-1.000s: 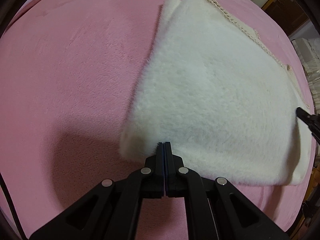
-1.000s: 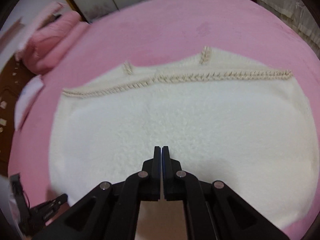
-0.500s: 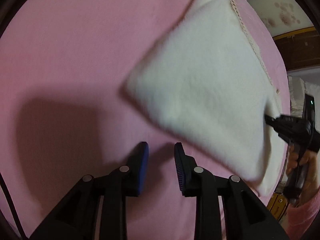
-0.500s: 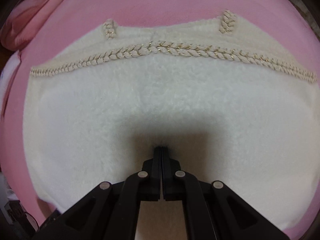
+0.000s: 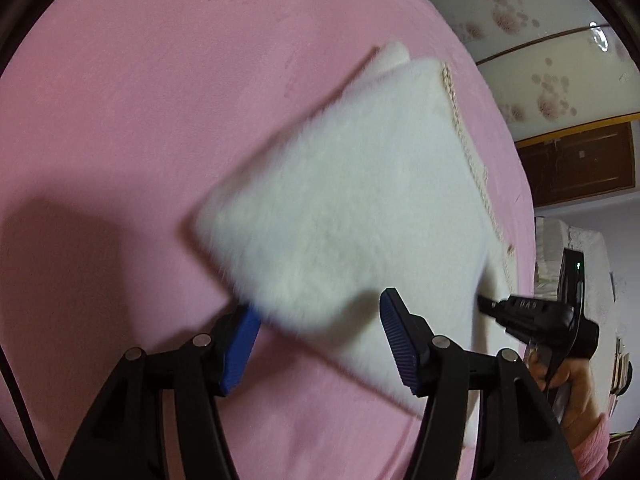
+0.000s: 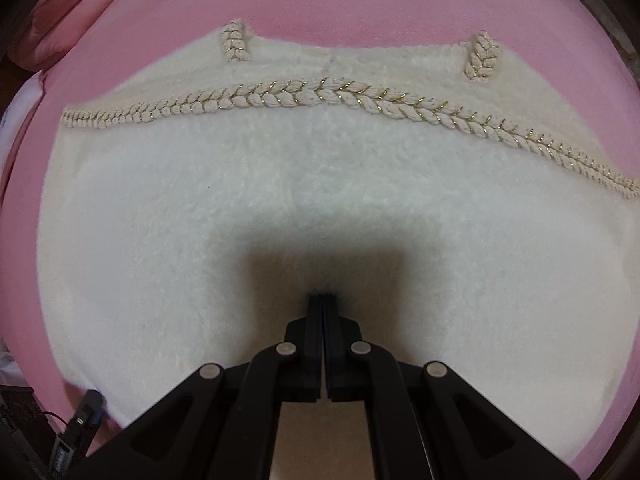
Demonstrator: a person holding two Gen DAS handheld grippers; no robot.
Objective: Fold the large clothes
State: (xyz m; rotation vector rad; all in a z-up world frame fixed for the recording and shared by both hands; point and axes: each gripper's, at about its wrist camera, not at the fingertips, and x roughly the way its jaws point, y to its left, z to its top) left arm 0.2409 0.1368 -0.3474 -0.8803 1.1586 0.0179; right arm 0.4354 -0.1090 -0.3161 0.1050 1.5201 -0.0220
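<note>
A folded white fluffy garment with a braided cream trim lies on the pink bed cover. My left gripper is open and empty, its blue pads apart just off the garment's near edge. My right gripper is shut, its tips pressed onto the fluffy top of the garment; I cannot see cloth between them. In the left wrist view the right gripper touches the garment's right side. The right wrist view catches the left gripper's blue-tipped finger at the lower left.
A pink pillow lies at the bed's far left. Wardrobe doors with flower prints and dark wooden furniture stand past the bed's far edge. A hand in a pink sleeve holds the right gripper.
My left gripper let go of the garment's edge, opened wide and pulled back. My right gripper stayed shut and moved in lower over the garment, pressing on it.
</note>
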